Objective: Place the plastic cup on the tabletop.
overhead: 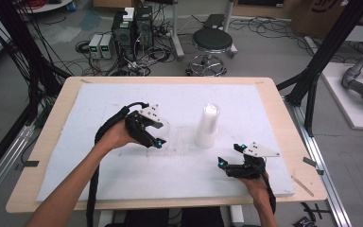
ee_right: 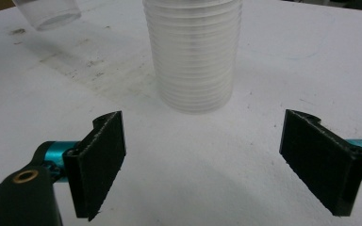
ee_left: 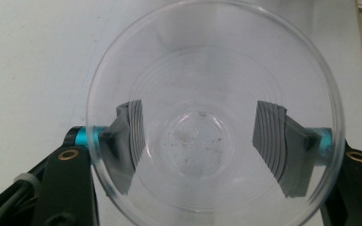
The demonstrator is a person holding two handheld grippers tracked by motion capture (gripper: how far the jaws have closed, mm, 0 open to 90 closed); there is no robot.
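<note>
- Cup stack (overhead: 207, 126) stands on the pad (overhead: 123, 175) — right of frame centre.
- Single cup (overhead: 162, 133) left of the stack, between the left gripper (overhead: 157, 137) jaws.
- Right gripper (overhead: 230, 156) at lower right — apart from the stack.

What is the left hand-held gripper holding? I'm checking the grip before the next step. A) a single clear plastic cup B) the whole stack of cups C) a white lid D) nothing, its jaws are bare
A: the left hand-held gripper has its pads pressed on the sides of a single clear cup, apart from the stack of cups.
</note>
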